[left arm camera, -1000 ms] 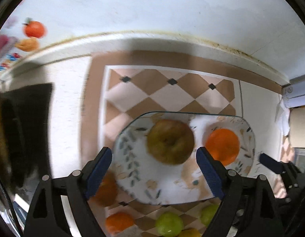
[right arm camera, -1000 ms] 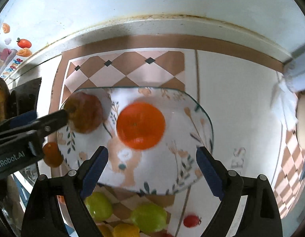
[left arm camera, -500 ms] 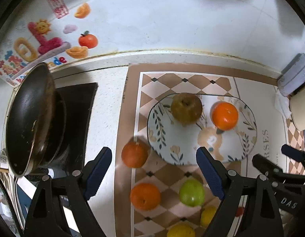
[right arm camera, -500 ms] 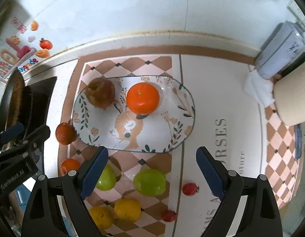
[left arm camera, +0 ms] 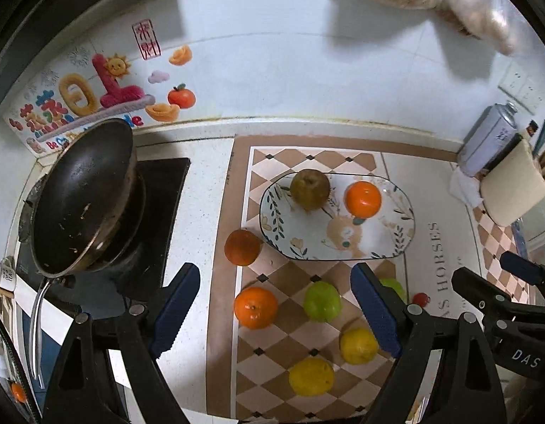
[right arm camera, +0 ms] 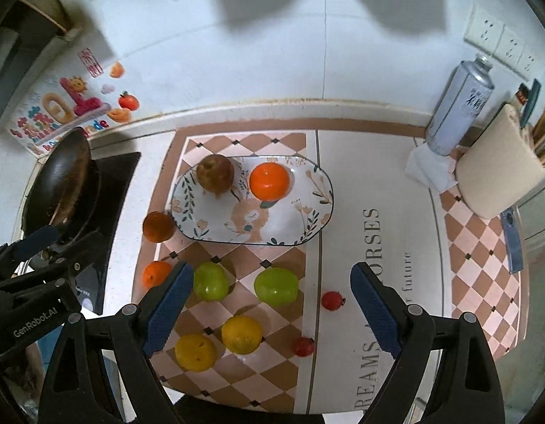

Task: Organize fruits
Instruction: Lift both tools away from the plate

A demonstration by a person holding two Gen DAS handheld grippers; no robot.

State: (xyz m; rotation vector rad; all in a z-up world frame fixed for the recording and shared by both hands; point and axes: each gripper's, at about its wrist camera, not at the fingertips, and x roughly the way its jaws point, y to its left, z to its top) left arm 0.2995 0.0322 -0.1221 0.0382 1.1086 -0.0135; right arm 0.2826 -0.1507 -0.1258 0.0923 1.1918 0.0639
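Surroundings: a black metal wok (left arm camera: 83, 198) on a black hob sits off to the left hand-held gripper's (left arm camera: 275, 309) left; a grey spray can (right arm camera: 458, 106) and a beige cutting board (right arm camera: 498, 166) stand far ahead-right of the right hand-held gripper (right arm camera: 272, 309).
Open room: the plain white strip of mat (right arm camera: 375, 212) on the bench, ahead of the right hand-held gripper's right finger, lies bare.
Plate: an oval floral ceramic plate (right arm camera: 308, 226) ahead of both, carrying a brown apple (right arm camera: 215, 173) and a bright orange (right arm camera: 269, 181).
Loose fruit: two green apples (right arm camera: 276, 286), two yellow lemons (right arm camera: 241, 334), two small red tomatoes (right arm camera: 332, 300) between the right fingers; a dark orange (left arm camera: 242, 247) touches the plate's left rim.
Hand-held grippers: both spread wide, empty.
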